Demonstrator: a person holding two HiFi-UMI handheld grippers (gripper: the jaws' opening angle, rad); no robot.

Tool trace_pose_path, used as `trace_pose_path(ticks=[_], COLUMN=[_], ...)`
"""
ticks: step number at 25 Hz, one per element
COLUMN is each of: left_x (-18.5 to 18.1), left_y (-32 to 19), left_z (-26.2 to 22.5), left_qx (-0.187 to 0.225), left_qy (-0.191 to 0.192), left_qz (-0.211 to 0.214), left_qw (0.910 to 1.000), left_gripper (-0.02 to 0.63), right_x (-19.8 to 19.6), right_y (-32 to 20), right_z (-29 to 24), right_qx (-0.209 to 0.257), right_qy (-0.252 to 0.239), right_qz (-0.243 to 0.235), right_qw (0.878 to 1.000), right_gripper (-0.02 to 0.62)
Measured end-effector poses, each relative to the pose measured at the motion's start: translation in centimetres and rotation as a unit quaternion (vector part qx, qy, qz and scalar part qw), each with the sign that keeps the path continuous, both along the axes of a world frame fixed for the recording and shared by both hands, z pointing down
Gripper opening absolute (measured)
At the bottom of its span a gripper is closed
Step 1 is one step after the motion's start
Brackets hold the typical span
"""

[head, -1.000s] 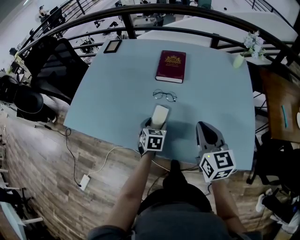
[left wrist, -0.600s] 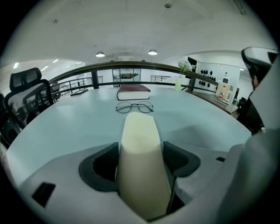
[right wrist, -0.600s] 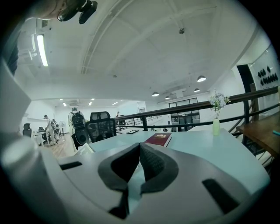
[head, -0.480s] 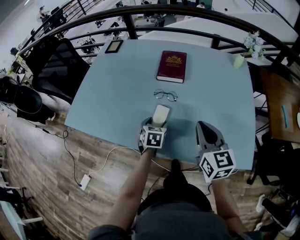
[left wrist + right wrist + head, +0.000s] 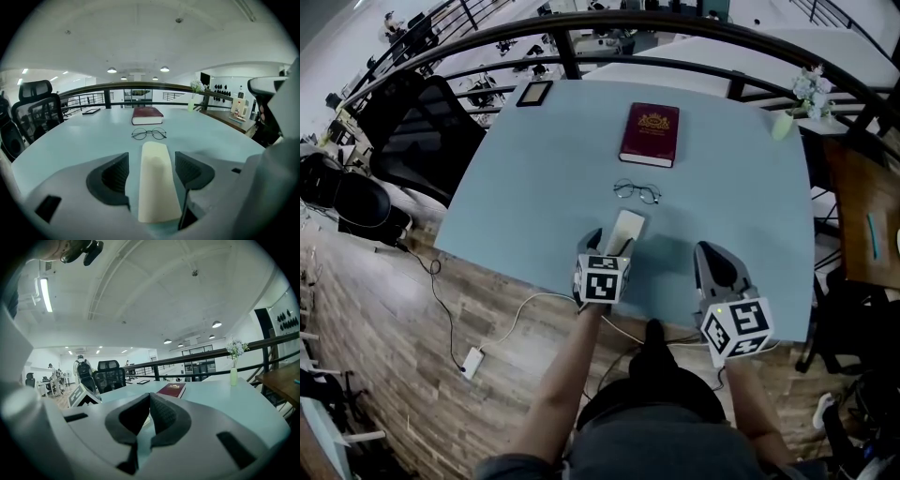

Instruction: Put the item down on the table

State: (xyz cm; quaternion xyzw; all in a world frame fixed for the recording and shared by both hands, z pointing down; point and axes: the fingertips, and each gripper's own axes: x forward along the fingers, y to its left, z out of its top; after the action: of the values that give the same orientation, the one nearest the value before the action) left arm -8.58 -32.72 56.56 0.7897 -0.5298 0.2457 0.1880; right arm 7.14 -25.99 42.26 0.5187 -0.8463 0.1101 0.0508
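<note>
left gripper (image 5: 610, 246) newly apart, cream case (image 5: 626, 227) between

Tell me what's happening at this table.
A person holds a two-jaw gripper in each hand over a pale blue table. The left gripper has its jaws apart on either side of a cream oblong case, which seems to lie flat on the table, released. The right gripper hovers near the table's near edge, jaws together and empty. Round wire-framed glasses and a dark red book lie beyond the case.
</note>
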Motion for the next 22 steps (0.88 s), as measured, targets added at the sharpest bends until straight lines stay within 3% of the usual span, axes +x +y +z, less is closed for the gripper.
trace_pose_path(ticks=[6,17,22], left_x=[-1.0,-3.9,-4.9], left_y=[0.3,2.6,4.2], left_z=[-3.6,-11.5,-13.7], left_qx=[0.039,0.141,0.167], left_qy=[0.021,0.06,0.078], left_qz=[-0.007,-0.044,-0.051], left_qw=[0.999,0.9872,0.9815], left_gripper=[0.302,0.168,0.112], right_x=[-0.4,-0.9,-1.1], right_y=[-0.1,-0.4,-0.4], right_z=[-0.5,-1.4,-1.8], right_qx=[0.006,0.019,0.025], right_qy=[-0.003,0.0,0.002], right_qz=[-0.003,-0.009,-0.014], right_qw=[1.0,1.0,1.0], right_gripper=[0.003,0.003,0.003])
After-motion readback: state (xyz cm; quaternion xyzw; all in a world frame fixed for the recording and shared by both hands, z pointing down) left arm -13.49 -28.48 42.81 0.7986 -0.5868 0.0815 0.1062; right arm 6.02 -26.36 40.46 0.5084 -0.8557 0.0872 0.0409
